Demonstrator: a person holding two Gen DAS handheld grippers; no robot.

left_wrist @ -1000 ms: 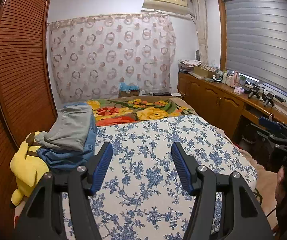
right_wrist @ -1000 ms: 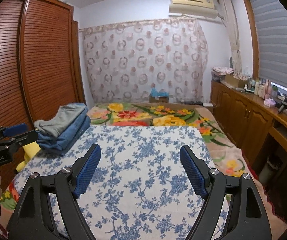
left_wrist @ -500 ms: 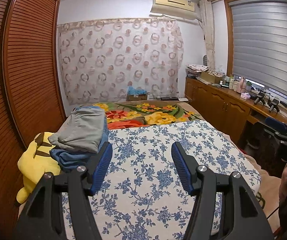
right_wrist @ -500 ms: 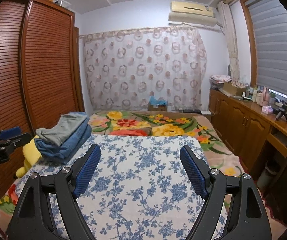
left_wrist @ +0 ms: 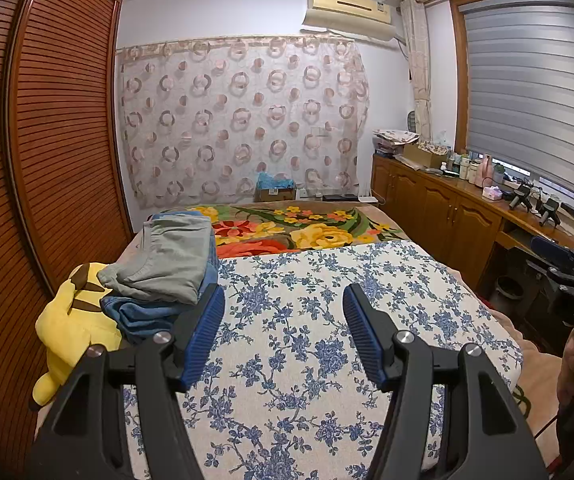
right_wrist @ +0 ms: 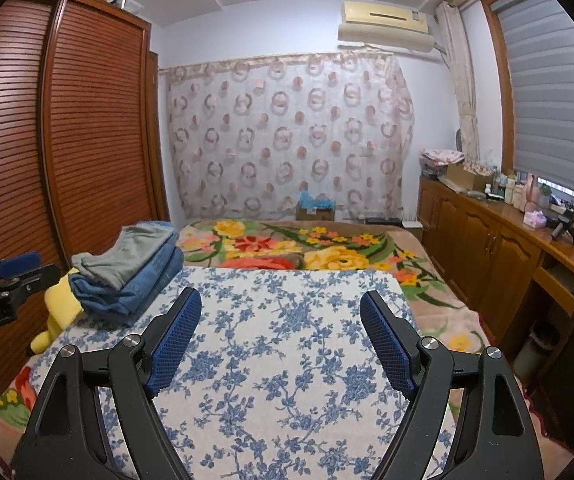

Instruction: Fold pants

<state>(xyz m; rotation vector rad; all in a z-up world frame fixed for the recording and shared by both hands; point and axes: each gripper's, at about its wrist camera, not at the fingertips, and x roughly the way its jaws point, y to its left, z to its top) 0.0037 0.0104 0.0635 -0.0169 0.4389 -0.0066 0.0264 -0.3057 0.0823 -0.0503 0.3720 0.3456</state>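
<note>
A stack of folded pants lies at the left side of the bed: grey pants [left_wrist: 171, 256] [right_wrist: 127, 254] on top of blue jeans [left_wrist: 143, 314] [right_wrist: 143, 284]. My left gripper [left_wrist: 283, 300] hangs open over the blue-flowered sheet [left_wrist: 307, 344], with nothing between its blue pads; the stack is just beyond its left finger. My right gripper [right_wrist: 279, 300] is open too, wider, above the same sheet [right_wrist: 287, 360], empty. Each gripper shows at the edge of the other's view, the right one [left_wrist: 567, 268] and the left one [right_wrist: 7, 276].
A yellow plush toy [left_wrist: 71, 320] lies beside the stack against the slatted wardrobe [left_wrist: 47, 160]. A bright flowered blanket [left_wrist: 307, 228] covers the far bed. Wooden cabinets [left_wrist: 447, 216] with bottles run along the right under the window. A bin [right_wrist: 535, 344] stands by them.
Both views have tilted upward a little, so the bed and the stack sit lower in the frames. Both grippers' jaws stand as before, empty.
</note>
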